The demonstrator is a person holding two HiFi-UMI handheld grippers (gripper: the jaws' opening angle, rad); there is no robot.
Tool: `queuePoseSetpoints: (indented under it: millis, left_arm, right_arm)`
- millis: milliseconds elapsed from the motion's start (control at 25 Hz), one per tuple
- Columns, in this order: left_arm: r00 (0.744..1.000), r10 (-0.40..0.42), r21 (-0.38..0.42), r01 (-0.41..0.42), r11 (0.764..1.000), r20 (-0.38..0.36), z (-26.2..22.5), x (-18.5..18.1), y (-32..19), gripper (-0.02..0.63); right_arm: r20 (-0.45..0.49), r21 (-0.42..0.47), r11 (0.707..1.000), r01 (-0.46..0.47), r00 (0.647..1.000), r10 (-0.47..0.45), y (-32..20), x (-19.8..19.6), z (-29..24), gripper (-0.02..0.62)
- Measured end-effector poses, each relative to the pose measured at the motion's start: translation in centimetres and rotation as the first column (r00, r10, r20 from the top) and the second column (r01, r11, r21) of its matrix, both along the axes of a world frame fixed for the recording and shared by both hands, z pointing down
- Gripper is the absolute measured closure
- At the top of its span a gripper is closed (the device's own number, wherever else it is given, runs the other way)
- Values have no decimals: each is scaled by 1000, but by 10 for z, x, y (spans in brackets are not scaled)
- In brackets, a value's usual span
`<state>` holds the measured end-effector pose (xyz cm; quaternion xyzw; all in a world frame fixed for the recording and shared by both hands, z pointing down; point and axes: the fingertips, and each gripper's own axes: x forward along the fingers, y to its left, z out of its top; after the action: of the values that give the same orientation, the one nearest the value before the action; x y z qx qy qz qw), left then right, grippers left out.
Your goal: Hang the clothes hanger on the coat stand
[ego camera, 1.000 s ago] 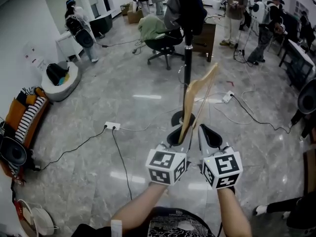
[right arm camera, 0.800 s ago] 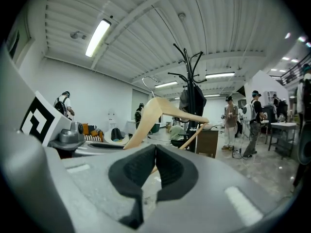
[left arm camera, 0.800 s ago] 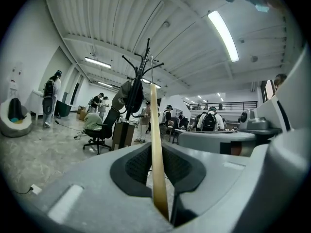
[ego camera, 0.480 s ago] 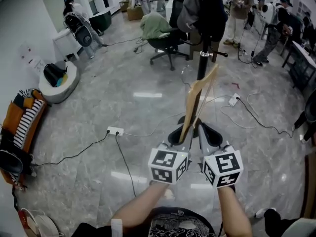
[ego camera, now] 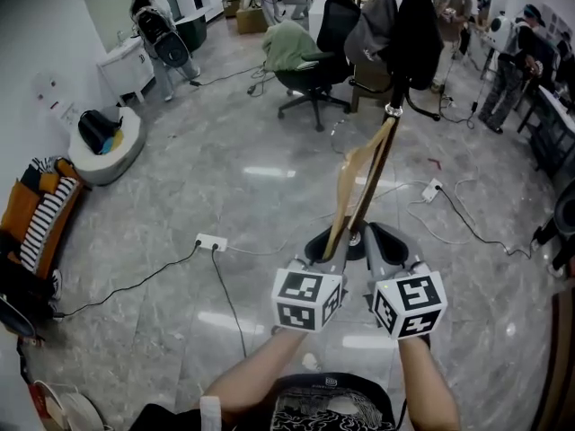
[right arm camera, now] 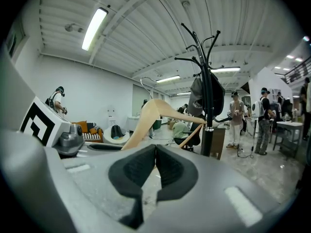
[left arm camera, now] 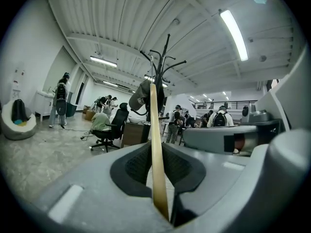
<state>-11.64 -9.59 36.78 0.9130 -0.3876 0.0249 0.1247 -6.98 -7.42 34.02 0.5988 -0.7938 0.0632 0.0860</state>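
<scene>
Since a second ago the coat stand (ego camera: pixel 396 97) has drifted right and up in the head view. The floor sockets have slid back toward me, so I read this as walking up to it. Both grippers sit where they were, side by side.

State now: the left gripper (ego camera: pixel 328 241) is clamped on the lower end of the wooden clothes hanger (ego camera: pixel 355 182). The left gripper view shows the wood pinched edge-on between the pads (left arm camera: pixel 141 166). The hanger stands up and away from me, its top end overlapping the stand's pole in the head view. The right gripper (ego camera: pixel 386 239) has its jaws pressed together with nothing between them. It only rides alongside.

Step in hand: carry and approach; nothing is hung yet.

The stand's upper hooks (right arm camera: pixel 201 47) already carry dark garments (ego camera: pixel 415 25) on one side.

Next move, as I judge it:
- Close the remaining gap.
- Raise the left gripper.
- Turn the hanger so its wire hook (right arm camera: pixel 142 85) faces a bare prong.
- Lower the hook over the prong before letting go.

Risk: snagging the hung coats.
</scene>
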Motion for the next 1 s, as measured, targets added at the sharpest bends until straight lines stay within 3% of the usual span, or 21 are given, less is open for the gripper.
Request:
queuePoseSetpoints:
  millis: [440, 1000]
  left_arm:
    - [997, -52, -15, 53, 998, 52, 17, 8, -48, 554]
    - [988, -123, -27, 126, 992, 91, 30, 78, -120, 554]
  right_arm:
    - [24, 17, 999, 38, 999, -38, -47, 14, -1, 594]
    - [22, 41, 994, 103, 994, -104, -124, 87, -3, 594]
